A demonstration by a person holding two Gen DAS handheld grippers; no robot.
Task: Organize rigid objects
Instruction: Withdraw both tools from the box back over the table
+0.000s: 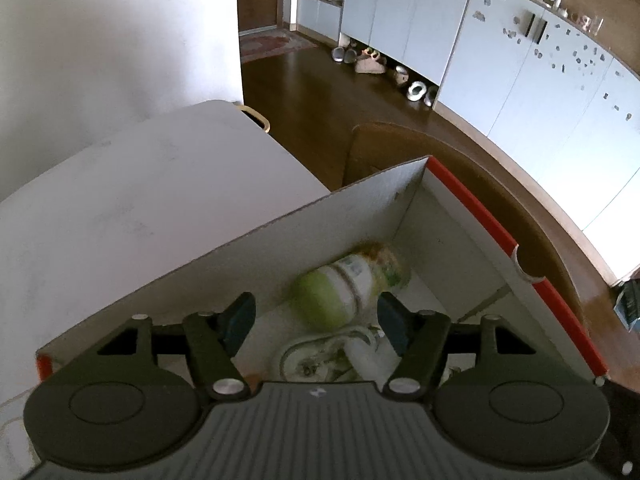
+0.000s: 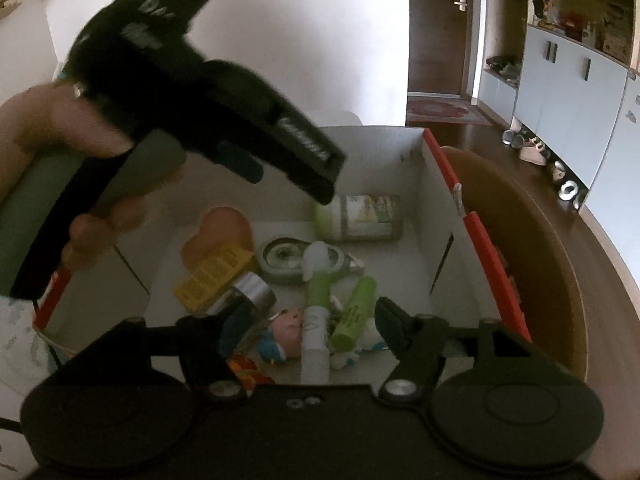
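A white cardboard box with a red rim (image 1: pixel 472 200) holds the objects. My left gripper (image 1: pixel 316 318) hangs open over it, and a blurred bottle with a green lid (image 1: pixel 352 284) lies just beyond its fingertips, untouched. In the right wrist view the same bottle (image 2: pixel 360 218) rests against the far wall of the box (image 2: pixel 484 240). My right gripper (image 2: pixel 312 324) is open above a white marker (image 2: pixel 316 340), a green highlighter (image 2: pixel 354 312), a small doll (image 2: pixel 286 334), a silver-capped cylinder (image 2: pixel 250 290), a yellow card (image 2: pixel 212 274) and a round tape dispenser (image 2: pixel 284 260).
A person's hand (image 2: pixel 60 120) holds the left gripper's dark body (image 2: pixel 224 92) over the box's left side. The box stands on a white table (image 1: pixel 140 200) beside a brown chair (image 2: pixel 520 216). Dark wood floor, shoes (image 1: pixel 416 90) and pale cabinets (image 1: pixel 520 80) lie beyond.
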